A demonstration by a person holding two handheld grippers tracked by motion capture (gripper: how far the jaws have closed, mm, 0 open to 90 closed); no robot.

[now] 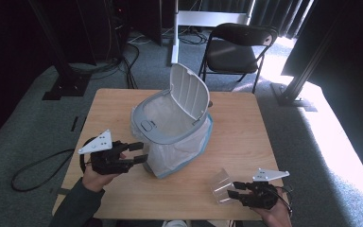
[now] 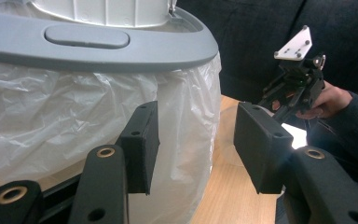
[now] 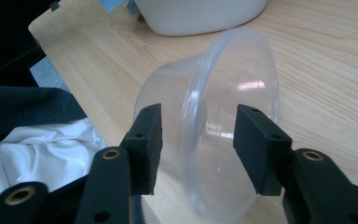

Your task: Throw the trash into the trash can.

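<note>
We stood at a small wooden table (image 1: 246,123) with a two-jaw gripper in each hand. In the middle of it sat a white bin (image 1: 172,137) lined with a thin plastic bag (image 2: 74,116), its grey rim (image 2: 121,44) exposed and its hinged lid (image 1: 189,92) tipped up and back, so the mouth was open.

Our left gripper (image 1: 139,153) hovered just beside the bin's near-left side. Its jaws were spread, with the bagged wall between them, and we could not tell whether the pads touched the bag.

Our right gripper (image 1: 230,189) was near the table's front right corner, well apart from the bin. A clear plastic cup (image 3: 214,135) lay tilted on its side there, mouth turned toward the right. The jaws straddled the cup's rim and wall, one pad on either side. In the right gripper view a sliver of gap seemed to remain at each pad, so we judged the jaws half-closed around the cup rather than pinching it firmly.

We judged the step in hand to be picking up the cup for the bin. The next move called for closing gently on the thin wall without crushing it, then lifting and carrying it over the open rim while the left gripper steadied the bin.
</note>
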